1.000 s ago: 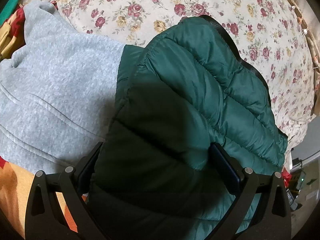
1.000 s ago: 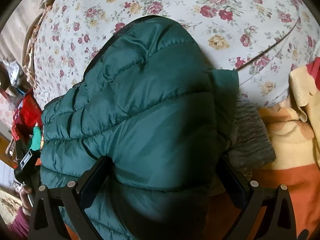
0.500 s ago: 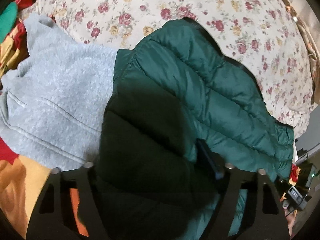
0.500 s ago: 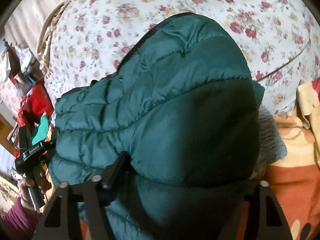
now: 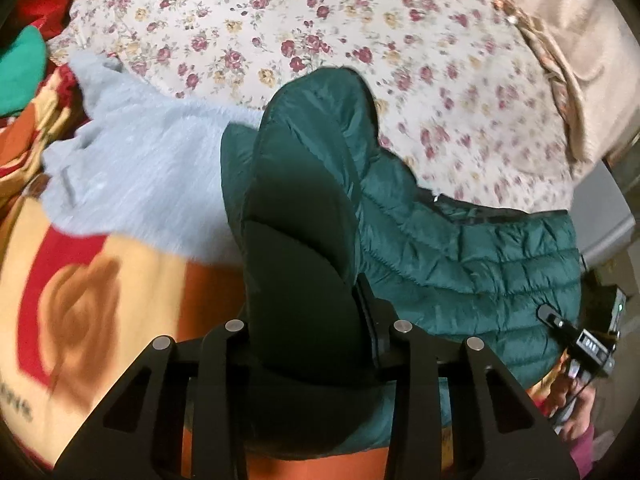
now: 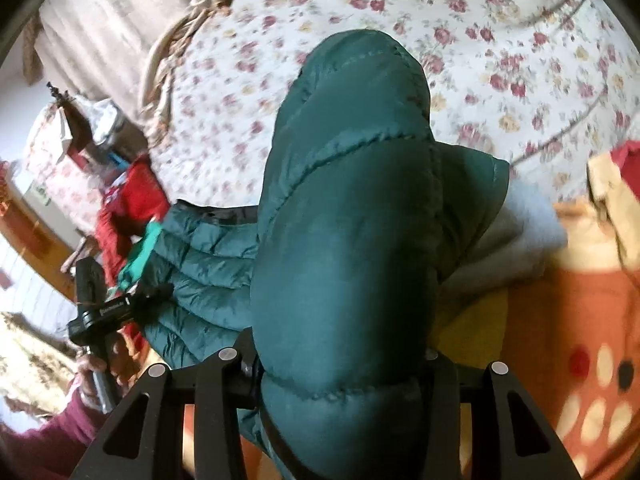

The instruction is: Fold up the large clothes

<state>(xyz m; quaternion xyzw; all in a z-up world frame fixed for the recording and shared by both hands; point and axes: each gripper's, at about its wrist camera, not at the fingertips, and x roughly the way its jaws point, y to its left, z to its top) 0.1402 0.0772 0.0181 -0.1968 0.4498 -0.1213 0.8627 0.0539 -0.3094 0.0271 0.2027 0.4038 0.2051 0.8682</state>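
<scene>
Pinching the green puffer jacket (image 5: 460, 256) from both ends: left gripper (image 5: 308, 320) and right gripper (image 6: 340, 360) have just been closing, and each now clamps a bunched fold. Beyond the jacket, touching it, lies a grey sweatshirt (image 5: 152, 176); farther off, the floral bedspread (image 5: 320, 16).

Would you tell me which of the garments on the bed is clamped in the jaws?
The green puffer jacket, quilted and shiny, pinched by both grippers; the fuzzy grey sweater beside it lies free.

Green quilted jacket (image 5: 304, 248) hides left gripper (image 5: 308, 320) pads; floral bedspread (image 6: 520, 60) blurred; blanket (image 5: 68, 312) cut off.
</scene>
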